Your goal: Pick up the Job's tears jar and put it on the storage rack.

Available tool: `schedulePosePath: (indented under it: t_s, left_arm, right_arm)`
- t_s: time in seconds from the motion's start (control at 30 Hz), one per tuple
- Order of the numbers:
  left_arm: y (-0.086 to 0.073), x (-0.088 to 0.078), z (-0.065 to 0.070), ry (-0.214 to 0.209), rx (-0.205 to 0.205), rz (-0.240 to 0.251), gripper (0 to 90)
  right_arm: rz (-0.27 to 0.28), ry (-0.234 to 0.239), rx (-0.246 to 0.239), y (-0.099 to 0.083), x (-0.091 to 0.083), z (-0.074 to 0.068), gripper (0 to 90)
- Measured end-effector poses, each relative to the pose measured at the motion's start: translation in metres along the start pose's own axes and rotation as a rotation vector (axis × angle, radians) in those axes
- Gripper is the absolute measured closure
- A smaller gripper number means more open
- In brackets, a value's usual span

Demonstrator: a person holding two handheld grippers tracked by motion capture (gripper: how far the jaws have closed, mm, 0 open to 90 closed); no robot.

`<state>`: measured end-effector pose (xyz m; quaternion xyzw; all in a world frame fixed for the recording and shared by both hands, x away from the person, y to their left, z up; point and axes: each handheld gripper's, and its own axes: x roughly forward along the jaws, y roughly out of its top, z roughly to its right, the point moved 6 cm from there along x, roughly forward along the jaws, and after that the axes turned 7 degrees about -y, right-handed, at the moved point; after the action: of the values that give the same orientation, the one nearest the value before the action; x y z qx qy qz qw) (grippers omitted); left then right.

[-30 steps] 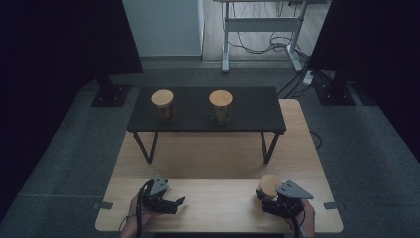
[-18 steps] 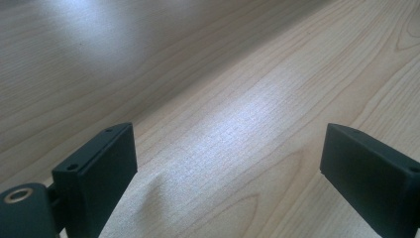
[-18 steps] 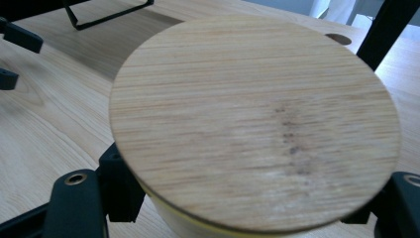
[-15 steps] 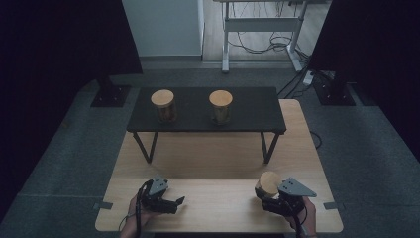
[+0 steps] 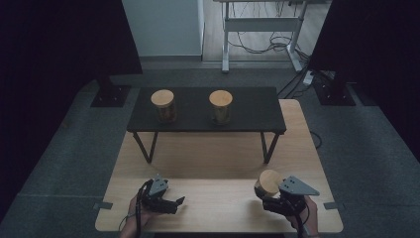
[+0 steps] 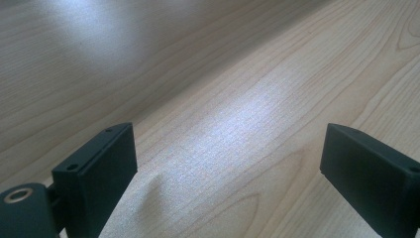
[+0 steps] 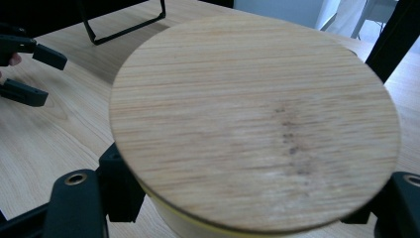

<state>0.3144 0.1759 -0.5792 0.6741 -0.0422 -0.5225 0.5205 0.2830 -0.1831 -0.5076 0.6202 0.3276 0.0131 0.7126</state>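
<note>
three jars with round wooden lids in the scene. two stand upright on the low black bench (image 5: 247, 106) at the far side of the light wooden table (image 5: 218, 158): left jar (image 5: 163, 105) and right jar (image 5: 220, 106), well apart from each other, both lids on.

third jar (image 5: 268, 184) is at the near right corner of the table, clamped in the right gripper (image 5: 271, 194). right gripper view: wooden lid (image 7: 255, 131) faces the camera, one black jaw on each side just below the lid rim, pressing on the pale jar body. so the grip is on the body, sides only, lid untouched. high view shows the jar tilted, lid facing up and toward the person. can't tell from the frames whether its base touches the table.

left gripper (image 5: 171, 203) is at the near left of the table, held low over the wood, pointing right toward the other hand. jaws wide apart, nothing between them; left gripper view shows bare wood grain between the two black jaws. it also shows at the left edge of the right gripper view (image 7: 32, 74), jaws apart.

grippers well apart from each other, both near the person's edge of the table.
</note>
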Motion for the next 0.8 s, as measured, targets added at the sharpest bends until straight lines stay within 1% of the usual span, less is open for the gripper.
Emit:
schedulePosePath:
  t_s: [0.33, 0.8]
  left_arm:
    - [0.0, 0.0, 0.0, 0.0, -0.001, 0.0, 7.1]
    - [0.0, 0.0, -0.001, 0.003, 0.0, -0.001, 7.1]
  right_arm:
    - [0.008, -0.004, -0.01, 0.005, -0.001, -0.002, 24.6]
    - [0.02, -0.005, -0.043, 0.016, -0.006, -0.004, 24.6]
